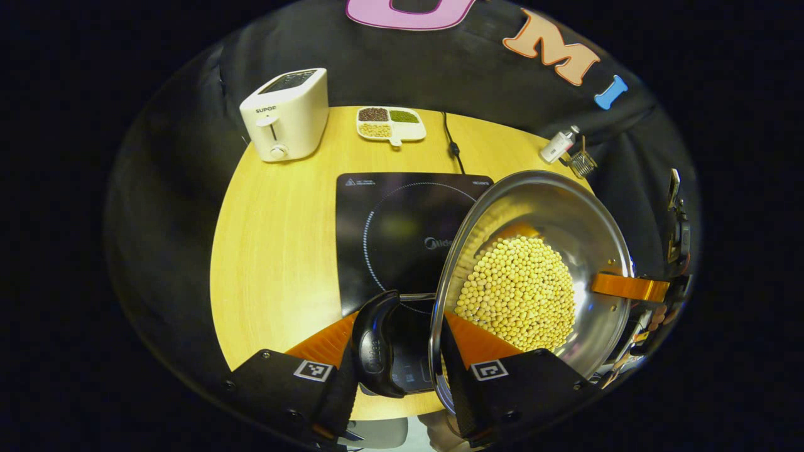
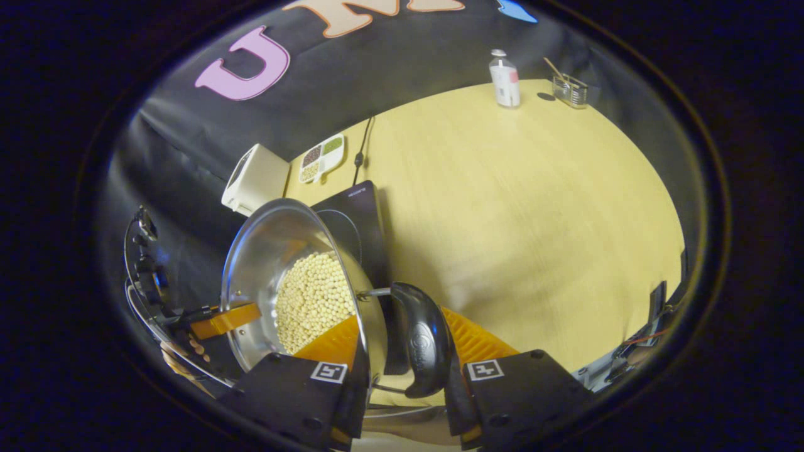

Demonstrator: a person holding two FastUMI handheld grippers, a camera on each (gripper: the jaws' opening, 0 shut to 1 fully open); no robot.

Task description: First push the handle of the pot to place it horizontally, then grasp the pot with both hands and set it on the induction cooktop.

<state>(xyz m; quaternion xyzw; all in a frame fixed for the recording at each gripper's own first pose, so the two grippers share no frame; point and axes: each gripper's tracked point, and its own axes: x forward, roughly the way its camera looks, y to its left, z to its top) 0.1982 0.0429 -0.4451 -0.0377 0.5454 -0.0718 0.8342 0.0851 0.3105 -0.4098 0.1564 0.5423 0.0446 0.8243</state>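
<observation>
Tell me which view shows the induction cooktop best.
The left gripper view: the cooktop faces the camera, its ring marking plain, with the pot covering its right side. The right gripper view catches a narrow slanted strip behind the pot.

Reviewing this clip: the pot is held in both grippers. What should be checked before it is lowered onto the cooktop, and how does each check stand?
1. Left gripper clamped across a black side handle and the wall of the stainless steel pot: ok.
2. Right gripper clamped likewise on the opposite handle: ok.
3. Black glass induction cooktop free of objects: ok.
4. Pot centred over the cooktop ring: not ok, offset to one side.
5. Pot level: cannot tell.
6. Yellow soybeans inside pot: ok.
</observation>
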